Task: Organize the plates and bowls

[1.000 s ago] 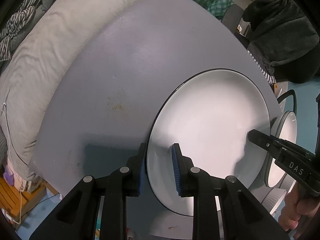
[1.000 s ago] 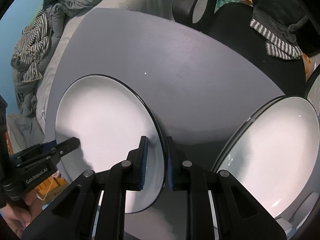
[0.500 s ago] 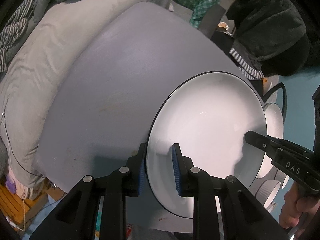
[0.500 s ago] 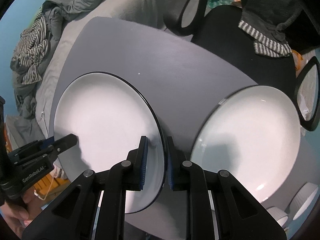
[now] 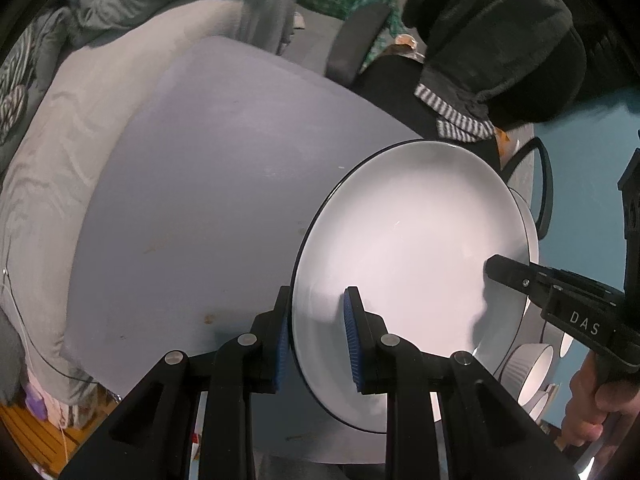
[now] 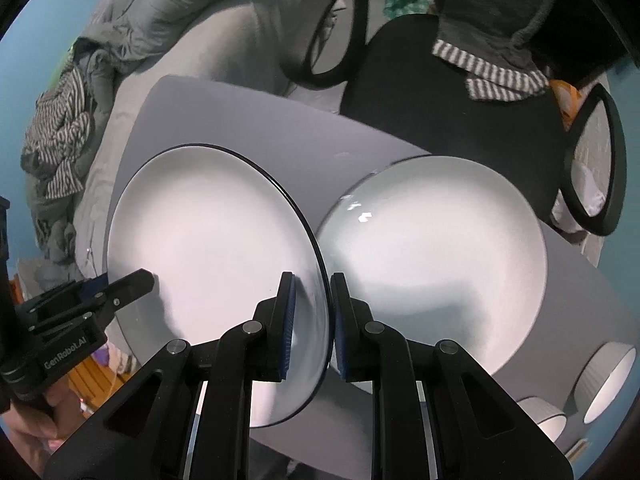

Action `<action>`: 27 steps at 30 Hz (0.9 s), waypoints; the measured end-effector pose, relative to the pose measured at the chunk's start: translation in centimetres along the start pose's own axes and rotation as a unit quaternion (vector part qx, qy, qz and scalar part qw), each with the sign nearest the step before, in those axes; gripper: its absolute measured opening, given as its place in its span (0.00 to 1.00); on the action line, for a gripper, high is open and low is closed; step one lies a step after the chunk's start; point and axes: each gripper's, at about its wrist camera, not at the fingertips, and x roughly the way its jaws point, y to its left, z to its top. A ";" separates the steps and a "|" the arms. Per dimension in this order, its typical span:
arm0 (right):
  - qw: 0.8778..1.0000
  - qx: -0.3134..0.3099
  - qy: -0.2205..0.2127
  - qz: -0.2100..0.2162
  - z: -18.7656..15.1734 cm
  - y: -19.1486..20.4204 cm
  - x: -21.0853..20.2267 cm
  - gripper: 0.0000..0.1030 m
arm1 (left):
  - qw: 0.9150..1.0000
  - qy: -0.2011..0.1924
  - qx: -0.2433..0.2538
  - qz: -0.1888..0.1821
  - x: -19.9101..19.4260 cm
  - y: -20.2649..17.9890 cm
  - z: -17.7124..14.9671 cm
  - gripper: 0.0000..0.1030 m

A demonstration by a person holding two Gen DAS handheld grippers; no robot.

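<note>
- We hold one white plate (image 5: pixel 412 248) with a thin black rim between both tongs, lifted clear above the grey bench (image 5: pixel 208 200).
- Left tongs (image 5: pixel 316 336): clamped on the plate's rim, one blue pad under the plate and one on its white face.
- Right tongs (image 6: pixel 312 316): clamped on the opposite rim of the same plate, pads pinching the edge from both sides.
- In the left wrist view the right tongs reach in from the right and bite the plate's far edge; a hand (image 5: pixel 592 404) grips their handle.
- In the right wrist view the left tongs enter from the lower left.
- The held plate hangs over the bench's near edge, tilted.
- A second white plate (image 6: pixel 436 264) lies on the bench just beside the held one, toward the right end.
- Ribbed white bowls (image 6: pixel 608 380) sit at the bench's near right corner.
- Beyond the far edge: a black chair (image 6: pixel 448 108) draped with clothing; grey bedding (image 5: pixel 52 128) runs along the left edge.
</note>
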 end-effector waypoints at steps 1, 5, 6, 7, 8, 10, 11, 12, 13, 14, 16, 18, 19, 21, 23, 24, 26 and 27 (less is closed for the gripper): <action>1.000 0.004 -0.001 0.000 -0.1 -0.3 -0.1 0.17 | 1.000 0.001 0.003 0.000 0.1 -0.4 0.1 0.23; 1.000 0.021 -0.004 -0.002 -0.6 -2.1 -0.6 0.17 | 1.000 0.006 0.020 0.000 0.5 -2.5 0.3 0.22; 1.000 0.025 -0.005 -0.002 -0.7 -2.6 -0.8 0.17 | 1.000 0.007 0.025 0.000 0.6 -3.0 0.3 0.22; 1.000 0.029 -0.006 -0.002 -0.8 -3.0 -0.9 0.17 | 1.000 0.008 0.029 0.000 0.8 -3.6 0.4 0.22; 0.999 0.035 -0.007 -0.001 -1.0 -3.5 -1.0 0.17 | 0.999 0.009 0.032 0.001 0.9 -4.0 0.5 0.23; 0.999 0.043 -0.009 -0.001 -1.2 -4.3 -1.2 0.17 | 0.999 0.011 0.040 0.001 1.2 -5.0 0.8 0.23; 0.999 0.048 -0.010 -0.001 -1.3 -4.8 -1.4 0.17 | 0.999 0.011 0.044 0.001 1.3 -5.6 0.8 0.23; 0.999 0.051 -0.010 -0.001 -1.3 -5.2 -1.5 0.17 | 0.999 0.013 0.049 0.002 1.5 -6.2 0.9 0.23; 0.998 0.056 -0.012 -0.001 -1.4 -5.7 -1.6 0.17 | 0.998 0.014 0.053 0.002 1.7 -6.7 1.0 0.23; 0.998 0.059 -0.013 -0.002 -1.5 -6.1 -1.8 0.17 | 0.998 0.016 0.058 0.002 1.8 -7.2 1.2 0.23; 0.998 0.066 -0.014 -0.003 -1.6 -7.0 -2.0 0.17 | 0.998 0.019 0.065 0.004 2.2 -8.2 1.4 0.23; 0.997 0.074 -0.014 -0.002 -1.8 -7.9 -2.1 0.17 | 0.997 0.022 0.073 0.006 2.6 -9.3 1.6 0.23; 0.997 0.078 -0.014 -0.001 -1.8 -8.4 -2.2 0.17 | 0.997 0.024 0.076 0.007 2.7 -9.7 1.7 0.23; 0.996 0.084 -0.013 0.002 -1.9 -9.2 -2.2 0.17 | 0.996 0.026 0.081 0.011 3.1 -10.7 1.9 0.23; 0.996 0.090 -0.012 0.003 -2.0 -9.9 -2.2 0.18 | 0.996 0.028 0.086 0.013 3.4 -11.4 2.1 0.23; 0.996 0.092 -0.012 0.004 -1.9 -10.1 -2.1 0.18 | 0.996 0.029 0.087 0.015 3.5 -11.8 2.1 0.23; 0.995 0.095 -0.010 0.005 -1.9 -10.7 -2.1 0.18 | 0.995 0.033 0.091 0.018 3.8 -12.3 2.2 0.23; 0.995 0.096 -0.009 0.006 -1.9 -11.0 -2.0 0.18 | 0.995 0.036 0.093 0.021 3.9 -12.5 2.1 0.23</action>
